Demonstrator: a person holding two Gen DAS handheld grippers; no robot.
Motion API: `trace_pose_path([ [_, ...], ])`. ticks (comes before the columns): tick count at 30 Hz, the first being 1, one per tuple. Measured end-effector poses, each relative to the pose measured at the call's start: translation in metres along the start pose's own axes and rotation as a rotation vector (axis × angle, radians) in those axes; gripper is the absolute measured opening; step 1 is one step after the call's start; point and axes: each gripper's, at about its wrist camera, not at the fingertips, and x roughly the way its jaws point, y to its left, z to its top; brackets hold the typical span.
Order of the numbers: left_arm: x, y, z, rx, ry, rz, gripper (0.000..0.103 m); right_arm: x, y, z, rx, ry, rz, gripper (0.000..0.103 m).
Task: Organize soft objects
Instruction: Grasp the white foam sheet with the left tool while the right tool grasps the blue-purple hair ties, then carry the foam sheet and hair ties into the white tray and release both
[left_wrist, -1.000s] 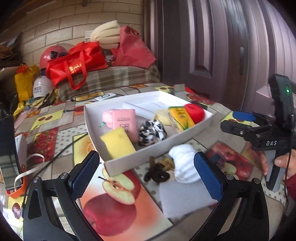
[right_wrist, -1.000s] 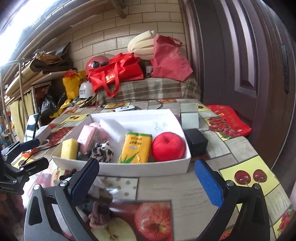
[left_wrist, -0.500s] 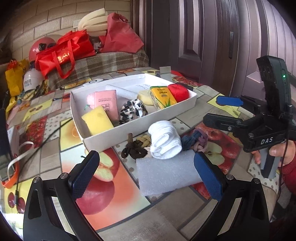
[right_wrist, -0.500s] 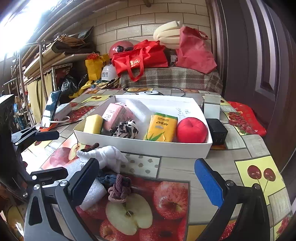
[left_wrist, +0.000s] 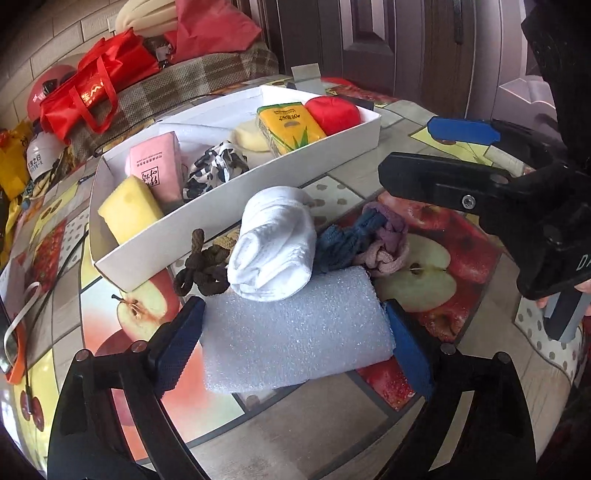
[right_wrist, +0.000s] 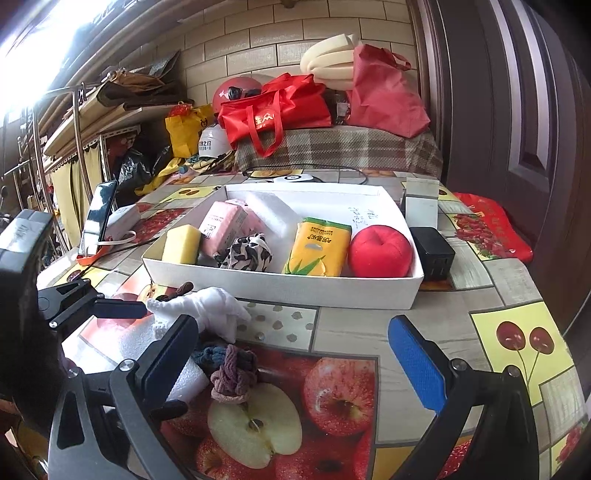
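Note:
A white foam sheet (left_wrist: 295, 332) lies on the table in front of a white box (left_wrist: 258, 192). My left gripper (left_wrist: 295, 345) is open with its pads on either side of the foam; I cannot tell if they touch it. A white rolled sock (left_wrist: 275, 243), brown hair ties (left_wrist: 203, 266) and blue and pink hair ties (left_wrist: 369, 240) lie beside the foam. The box (right_wrist: 295, 288) holds a yellow sponge (right_wrist: 181, 243), pink packet (right_wrist: 221, 229), spotted cloth (right_wrist: 247, 253), yellow packet (right_wrist: 321, 251) and red plush apple (right_wrist: 380, 251). My right gripper (right_wrist: 295, 362) is open and empty above the table.
A black block (right_wrist: 432, 253) stands right of the box. A phone on a stand (right_wrist: 98, 218) is at the left. Red bags (right_wrist: 277, 107) and helmets sit on a checked bench behind the table. A dark door is on the right.
My left gripper has moved forward and down until its open pads flank the foam sheet. The right gripper has drawn back a little and stays open.

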Motion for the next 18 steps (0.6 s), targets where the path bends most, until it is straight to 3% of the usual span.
trace_pose_path([
  [7,-0.016,0.039,-0.024,-0.036,0.01,0.001,0.094,0.009,0.011,0.0,-0.054,0.045,0.018,0.103],
  [14,-0.026,0.086,-0.038,-0.205,-0.006,-0.026,0.094,0.028,0.053,-0.008,-0.264,0.165,0.031,0.102],
  [16,-0.028,0.081,-0.037,-0.181,-0.012,-0.016,0.094,0.042,0.06,-0.012,-0.304,0.239,0.004,0.097],
  [18,-0.03,0.073,-0.036,-0.145,-0.021,0.004,0.094,0.052,0.063,-0.014,-0.316,0.292,0.021,0.085],
])
